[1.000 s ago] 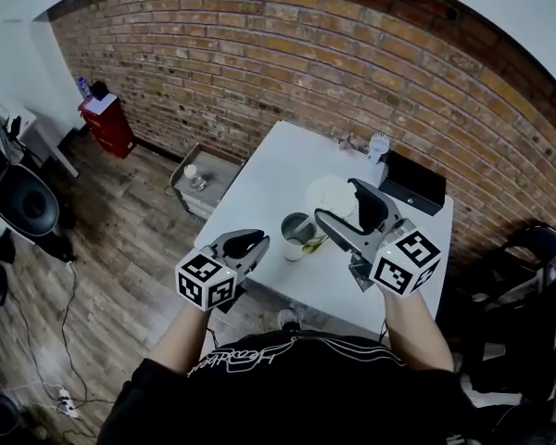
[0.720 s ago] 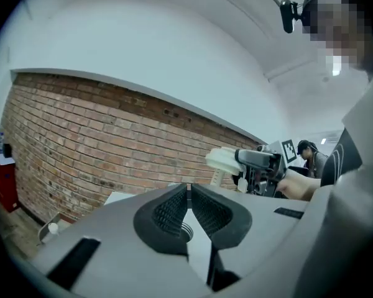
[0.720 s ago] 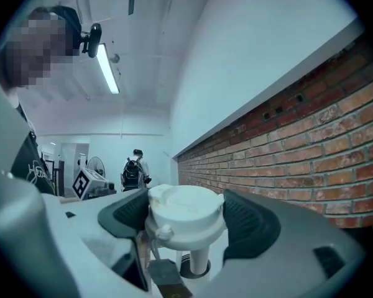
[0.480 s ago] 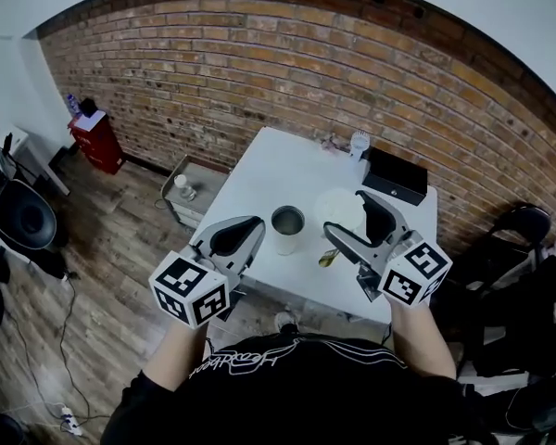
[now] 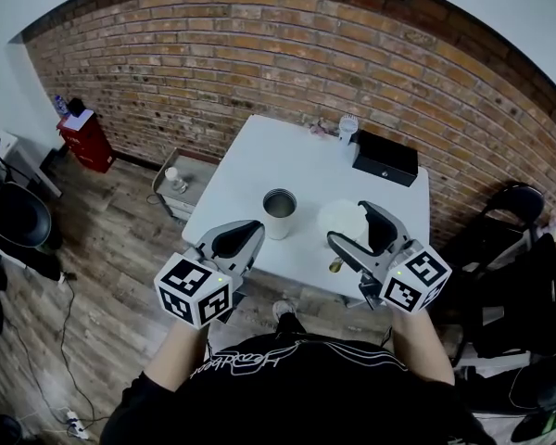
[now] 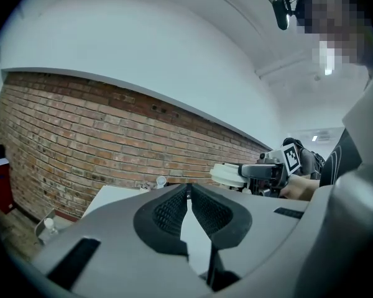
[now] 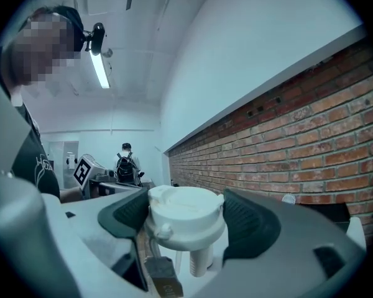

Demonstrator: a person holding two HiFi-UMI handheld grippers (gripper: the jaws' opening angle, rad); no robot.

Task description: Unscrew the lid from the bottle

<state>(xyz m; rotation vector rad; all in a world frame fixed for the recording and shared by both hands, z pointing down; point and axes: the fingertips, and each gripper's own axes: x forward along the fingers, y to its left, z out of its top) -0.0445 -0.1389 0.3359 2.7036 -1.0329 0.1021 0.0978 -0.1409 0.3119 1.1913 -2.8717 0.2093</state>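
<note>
- The lid (image 7: 185, 219) is judged to be already off the bottle (image 5: 279, 213). It is held in the air by its sides only, so it could be dropped if the grip of the right gripper (image 5: 354, 227) were slackened.
- A small tag (image 7: 163, 281) is seen hanging under the lid, and it could be caught on something if the lid were set down carelessly.
- The open bottle is left standing upright and unheld near the front edge of the white table (image 5: 259, 160). It could be knocked over if either gripper were swung past it.
- The right gripper's jaws are held apart by the width of the lid, with both pads pressed against its rim.
- The left gripper (image 6: 189, 188) is seen with its jaws brought together. Nothing is held between them and nothing is touched.
</note>
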